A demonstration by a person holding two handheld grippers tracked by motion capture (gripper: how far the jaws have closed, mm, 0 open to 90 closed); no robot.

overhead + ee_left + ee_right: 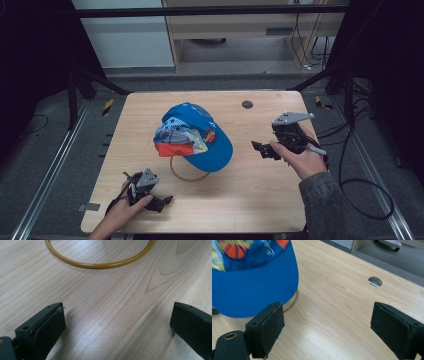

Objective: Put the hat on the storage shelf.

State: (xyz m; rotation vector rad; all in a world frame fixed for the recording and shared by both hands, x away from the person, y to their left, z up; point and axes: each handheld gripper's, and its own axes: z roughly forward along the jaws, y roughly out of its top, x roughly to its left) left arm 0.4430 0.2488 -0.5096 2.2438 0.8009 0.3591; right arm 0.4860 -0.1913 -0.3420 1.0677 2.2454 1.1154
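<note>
A blue cap (197,137) with a printed, orange-edged panel sits raised over a yellow ring (187,175) at the middle of the wooden table (240,200). My left gripper (165,201) rests low near the front left edge, pointing right. In the left gripper view its jaws (117,325) stand wide apart over bare wood, with the ring's curve (100,265) ahead. My right gripper (260,149) hovers right of the cap, pointing left at it. Its jaws (327,327) are open and empty, with the cap's brim (254,290) just beyond the left jaw and a bit of ring (293,302) under it.
A round cable hole (247,104) lies in the table's far side, also seen past the right jaws (375,281). Black frame bars, cables and grey floor surround the table. Bare wood stretches between the cap and the right edge.
</note>
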